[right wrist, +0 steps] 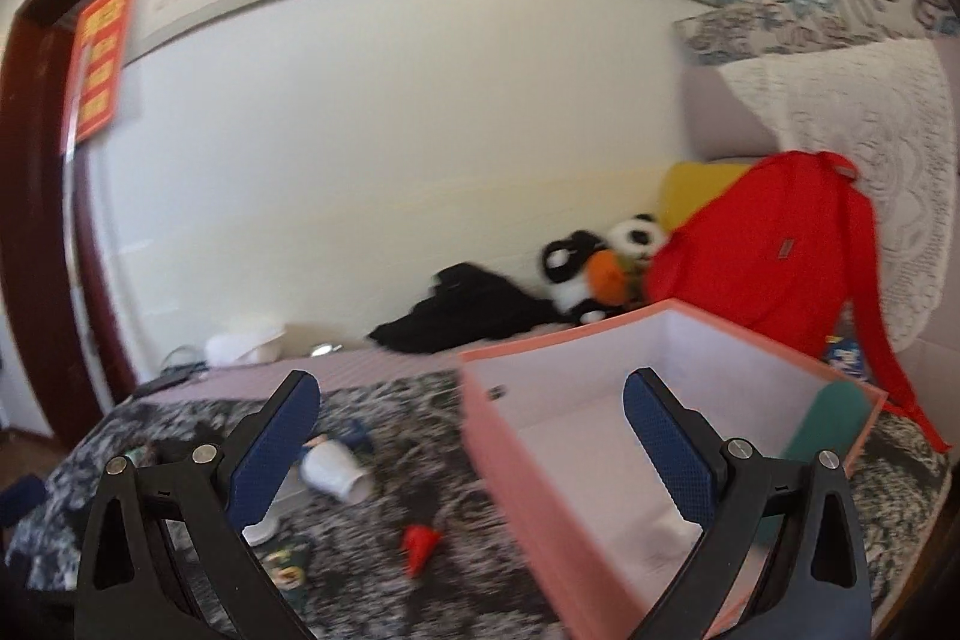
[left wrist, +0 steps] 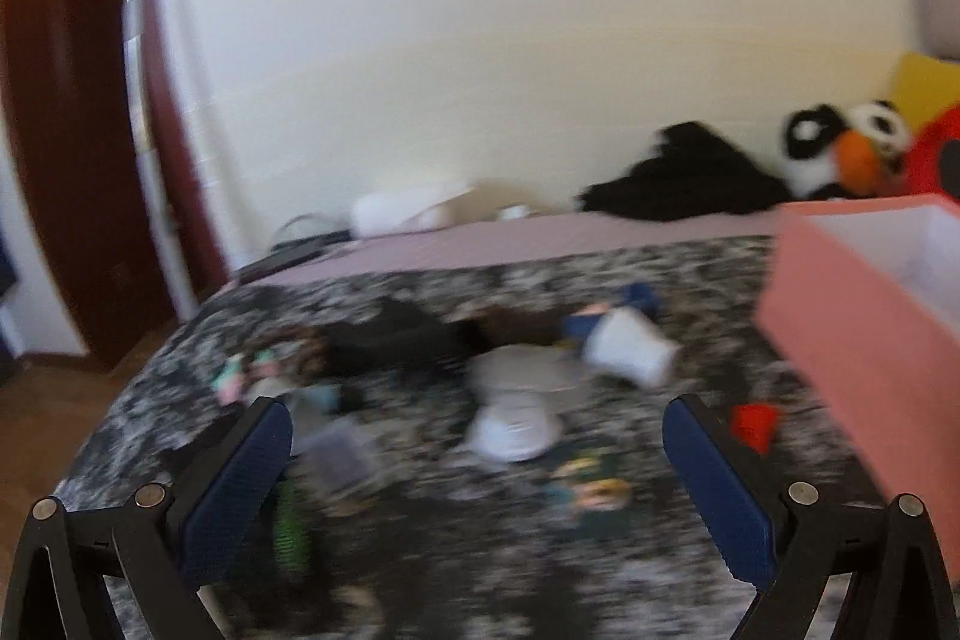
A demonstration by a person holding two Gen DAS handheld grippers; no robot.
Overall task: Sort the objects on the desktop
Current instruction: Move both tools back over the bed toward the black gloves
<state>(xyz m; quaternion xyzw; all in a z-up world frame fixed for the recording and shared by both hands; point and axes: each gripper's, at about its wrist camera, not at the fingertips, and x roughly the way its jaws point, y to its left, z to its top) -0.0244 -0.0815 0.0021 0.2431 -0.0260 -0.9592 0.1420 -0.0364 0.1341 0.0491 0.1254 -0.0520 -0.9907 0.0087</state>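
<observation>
- Hovering above the left end of the mottled black-and-white tabletop [left wrist: 600, 268]: left gripper [left wrist: 477, 466], blue-padded jaws spread wide, nothing between them.
- Lying blurred near the left jaw: small pink-and-green trinkets [left wrist: 240, 376] and a bright green ribbed piece [left wrist: 291, 520]; too smeared to identify.
- Scattered mid-table, loose and unsorted: a dark black bundle [left wrist: 390, 340], a tipped white paper cup [left wrist: 630, 346], a white rounded lid-like piece [left wrist: 516, 430], a small green-and-yellow printed packet [left wrist: 591, 490].
- Sitting just left of the box: a small red plastic cone-shaped piece [left wrist: 755, 424].
- Standing at the right end: open salmon-pink cardboard box with white lining [right wrist: 516, 460], apparently the sorting bin, nearly empty.
- Poised over the box mouth: right gripper [right wrist: 468, 430], jaws parted wide, holding nothing.
- Risking a missed or double grab: crowded, overlapping items under the left gripper, plus heavy motion blur suggesting fast movement.
- Risking a roll-away: cup on its side, easily nudged by a jaw.
- Risking a shoved box: thin wall close to the right jaws.
</observation>
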